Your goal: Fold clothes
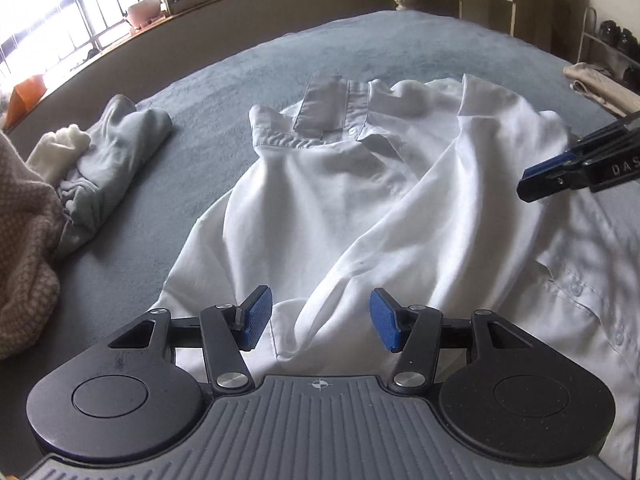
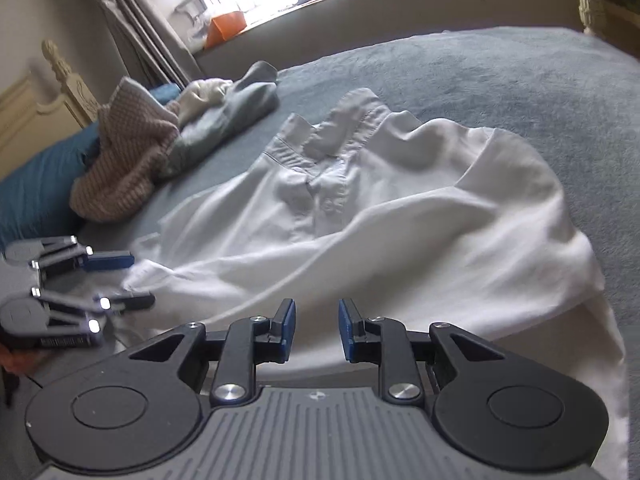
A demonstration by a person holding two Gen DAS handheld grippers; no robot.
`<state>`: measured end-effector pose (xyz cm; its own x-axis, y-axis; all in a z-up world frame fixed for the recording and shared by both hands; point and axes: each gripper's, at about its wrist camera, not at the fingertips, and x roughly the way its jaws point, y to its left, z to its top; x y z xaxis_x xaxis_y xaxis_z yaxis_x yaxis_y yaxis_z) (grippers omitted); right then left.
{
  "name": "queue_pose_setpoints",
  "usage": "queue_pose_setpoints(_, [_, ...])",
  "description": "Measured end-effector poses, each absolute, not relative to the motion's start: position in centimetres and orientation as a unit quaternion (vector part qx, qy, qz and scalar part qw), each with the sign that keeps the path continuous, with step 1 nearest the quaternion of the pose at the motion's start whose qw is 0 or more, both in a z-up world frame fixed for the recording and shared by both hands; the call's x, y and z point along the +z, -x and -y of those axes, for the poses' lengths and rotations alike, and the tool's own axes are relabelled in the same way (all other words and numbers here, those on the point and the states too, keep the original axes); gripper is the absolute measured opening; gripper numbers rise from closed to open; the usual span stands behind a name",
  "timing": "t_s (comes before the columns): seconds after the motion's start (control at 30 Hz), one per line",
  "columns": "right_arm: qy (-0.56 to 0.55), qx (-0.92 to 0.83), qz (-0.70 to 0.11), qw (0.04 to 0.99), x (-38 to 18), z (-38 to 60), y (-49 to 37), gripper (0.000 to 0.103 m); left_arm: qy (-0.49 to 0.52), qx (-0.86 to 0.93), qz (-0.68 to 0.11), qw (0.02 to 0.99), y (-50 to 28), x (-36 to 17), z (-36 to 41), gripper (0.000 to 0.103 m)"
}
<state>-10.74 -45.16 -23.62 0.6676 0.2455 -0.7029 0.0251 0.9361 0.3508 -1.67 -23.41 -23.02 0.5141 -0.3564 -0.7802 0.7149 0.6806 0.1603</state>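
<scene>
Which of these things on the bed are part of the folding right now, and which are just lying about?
In the job:
white shirt
left gripper
right gripper

Lying about:
grey garment
pink knit
blue pillow
beige cloth

white shirt (image 1: 360,200) rumpled on grey bed (image 1: 440,48), left gripper (image 1: 321,318) above hem (jaws apart, empty)

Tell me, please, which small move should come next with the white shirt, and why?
Probably lower the left gripper onto the hem of the white shirt and close. Both grippers are open and hold nothing, and the shirt lies rumpled on the bed, not yet folded.
</scene>
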Motion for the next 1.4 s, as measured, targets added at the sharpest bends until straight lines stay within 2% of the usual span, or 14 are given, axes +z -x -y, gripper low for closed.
queue_pose_setpoints(0.07, [-0.161,0.055,-0.408,0.897,-24.3,45.2,10.5,0.025,-0.234,-0.321,-0.389,0.831,1.0,-23.9,23.5,0.051])
queue_pose_setpoints(0.13, [-0.157,0.049,-0.412,0.896,-24.9,45.3,10.3,0.025,-0.229,-0.317,-0.401,0.829,0.6,-24.5,23.4,0.031])
queue_pose_setpoints(0.17, [-0.158,0.048,-0.415,0.895,-25.2,45.4,10.3,0.025,-0.226,-0.313,-0.406,0.828,0.4,-24.8,23.4,0.025])
queue_pose_setpoints(0.2, [-0.158,0.046,-0.418,0.893,-25.5,45.5,10.3,0.025,-0.218,-0.309,-0.409,0.830,0.2,-24.9,23.2,0.011])
queue_pose_setpoints(0.23, [-0.157,0.046,-0.420,0.893,-25.7,45.6,10.3,0.025,-0.203,-0.305,-0.412,0.834,0.0,-24.9,22.8,0.004])
queue_pose_setpoints(0.37, [-0.149,0.047,-0.426,0.891,-26.4,45.6,10.3,0.025,-0.123,-0.282,-0.429,0.849,-1.2,-24.6,20.9,0.001])
queue_pose_setpoints(0.47, [-0.152,0.048,-0.428,0.890,-26.8,45.7,10.3,0.024,-0.065,-0.256,-0.454,0.851,-2.7,-24.7,19.5,0.001])
queue_pose_setpoints(0.6, [-0.153,0.050,-0.431,0.888,-26.7,45.8,10.2,0.024,-0.059,-0.243,-0.471,0.846,-2.9,-25.0,19.1,0.005])
queue_pose_setpoints(0.67, [-0.152,0.057,-0.433,0.886,-26.0,45.8,10.1,0.024,-0.067,-0.238,-0.465,0.850,-2.5,-24.7,19.1,0.015])
queue_pose_setpoints(0.73, [-0.147,0.066,-0.424,0.891,-24.9,45.8,10.2,0.024,-0.073,-0.232,-0.435,0.867,-2.1,-23.5,18.9,0.036])
queue_pose_setpoints(0.83, [-0.126,0.072,-0.403,0.904,-23.1,45.5,9.9,0.024,-0.071,-0.233,-0.379,0.893,-1.6,-21.4,18.8,0.053])
queue_pose_setpoints(0.93, [-0.105,0.069,-0.400,0.908,-23.1,45.1,9.3,0.024,-0.082,-0.259,-0.348,0.897,-1.7,-20.2,20.2,0.054])
queue_pose_setpoints(1.2, [-0.101,0.067,-0.425,0.897,-25.9,45.0,9.7,0.024,-0.284,-0.351,-0.317,0.834,-0.4,-24.6,30.5,0.052])
queue_pose_setpoints(1.4, [-0.113,0.074,-0.425,0.895,-26.4,45.9,10.1,0.024,-0.311,-0.391,-0.325,0.803,-0.7,-26.2,32.7,0.050])
